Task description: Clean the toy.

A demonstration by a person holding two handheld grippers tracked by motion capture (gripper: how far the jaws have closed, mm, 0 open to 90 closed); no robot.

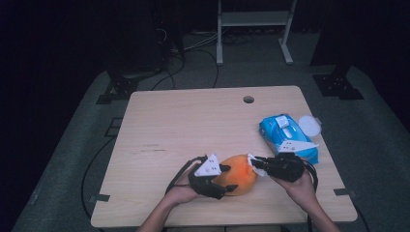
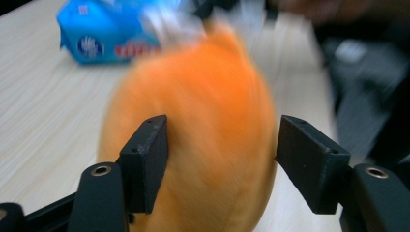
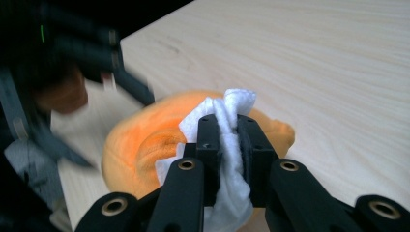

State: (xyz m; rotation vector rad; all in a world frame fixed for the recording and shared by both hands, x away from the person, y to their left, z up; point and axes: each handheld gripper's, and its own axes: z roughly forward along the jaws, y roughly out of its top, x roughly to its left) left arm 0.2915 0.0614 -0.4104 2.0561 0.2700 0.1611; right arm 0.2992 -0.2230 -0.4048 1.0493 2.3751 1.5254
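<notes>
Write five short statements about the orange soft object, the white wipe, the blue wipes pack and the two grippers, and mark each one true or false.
1. The right gripper is shut on a white wipe. True.
2. The orange soft object sits between the left gripper's jaws. True.
3. The blue wipes pack lies at the table's left edge. False: it lies near the right edge, beyond the right gripper.
4. The white wipe is held against the blue pack. False: it is at the orange object.
5. The table has a round hole near its far edge. True.
</notes>
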